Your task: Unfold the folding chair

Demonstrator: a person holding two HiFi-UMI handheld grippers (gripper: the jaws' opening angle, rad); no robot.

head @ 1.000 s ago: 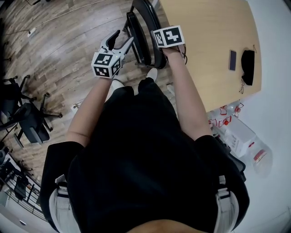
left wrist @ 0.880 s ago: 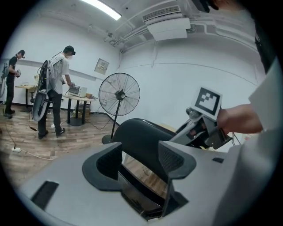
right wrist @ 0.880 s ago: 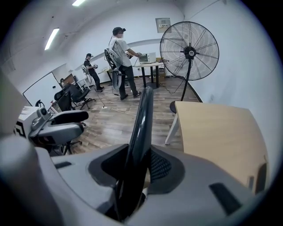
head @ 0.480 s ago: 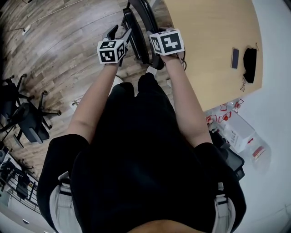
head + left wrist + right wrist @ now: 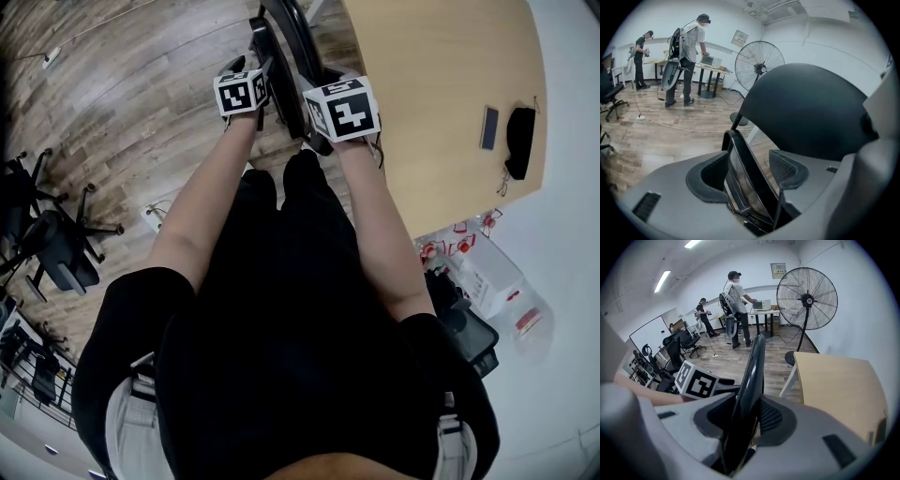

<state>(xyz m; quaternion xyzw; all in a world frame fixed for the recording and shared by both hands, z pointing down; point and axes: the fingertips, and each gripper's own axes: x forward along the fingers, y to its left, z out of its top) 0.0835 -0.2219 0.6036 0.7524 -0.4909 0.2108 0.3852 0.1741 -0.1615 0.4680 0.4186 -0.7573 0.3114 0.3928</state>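
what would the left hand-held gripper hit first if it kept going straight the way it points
The folding chair: its black panel stands between the left hand-held gripper's opening jaws, seemingly not pressed by the pads. Past it lies the wooden floor, though depth there is unclear.

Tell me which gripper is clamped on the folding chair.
The right gripper, pinching the chair's curved panel; the left gripper's jaws are opening, the other panel loose between them.

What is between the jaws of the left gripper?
The folding chair, its black frame edge, in the left gripper view; the left gripper is opening its jaws around it.
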